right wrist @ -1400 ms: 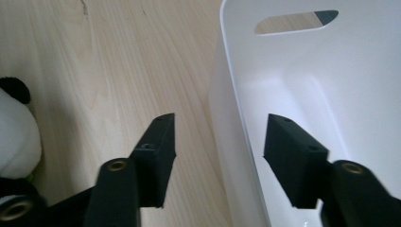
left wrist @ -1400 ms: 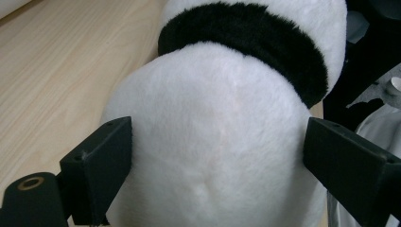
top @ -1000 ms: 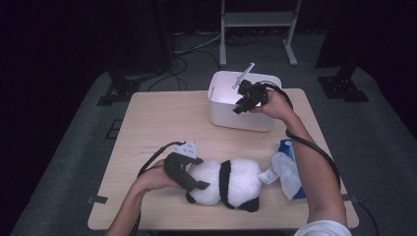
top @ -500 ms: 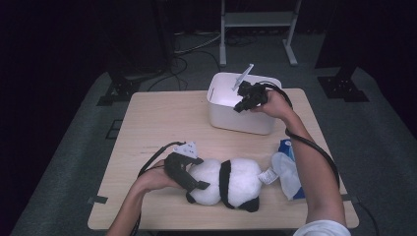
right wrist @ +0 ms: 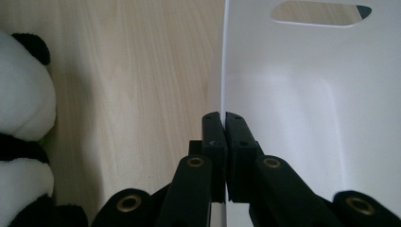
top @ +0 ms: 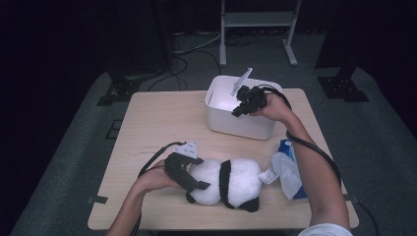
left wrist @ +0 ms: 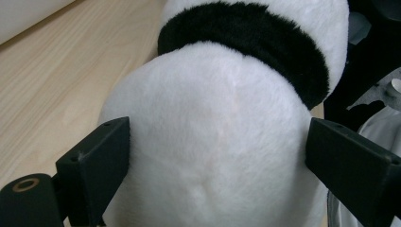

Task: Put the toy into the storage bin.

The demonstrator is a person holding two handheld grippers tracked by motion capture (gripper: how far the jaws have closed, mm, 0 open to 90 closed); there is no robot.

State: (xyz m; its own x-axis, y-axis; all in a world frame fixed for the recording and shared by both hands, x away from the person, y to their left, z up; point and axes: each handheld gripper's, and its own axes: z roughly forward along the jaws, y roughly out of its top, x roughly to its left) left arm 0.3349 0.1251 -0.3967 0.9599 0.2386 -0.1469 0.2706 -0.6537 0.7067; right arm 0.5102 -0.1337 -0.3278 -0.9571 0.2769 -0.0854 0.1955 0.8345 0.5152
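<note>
Left gripper point(top: 189, 177): near the table's point(top: 157, 128) front edge, we hold its jaws spread wide around the panda plush's point(top: 231, 183) white rump, pads against the fur, apparently to lift it.
Panda plush: lies on its side along the front edge.
Blue-white pouch point(top: 289, 169): just beside the panda, toward the right edge.
Right gripper point(top: 237, 111): its jaws have just closed, pinching the white bin's point(top: 239, 125) wall near the far edge, we judge to steady it.

Overhead view faces forward; both claw views close, sharing panda point(top: 231, 182).
</note>
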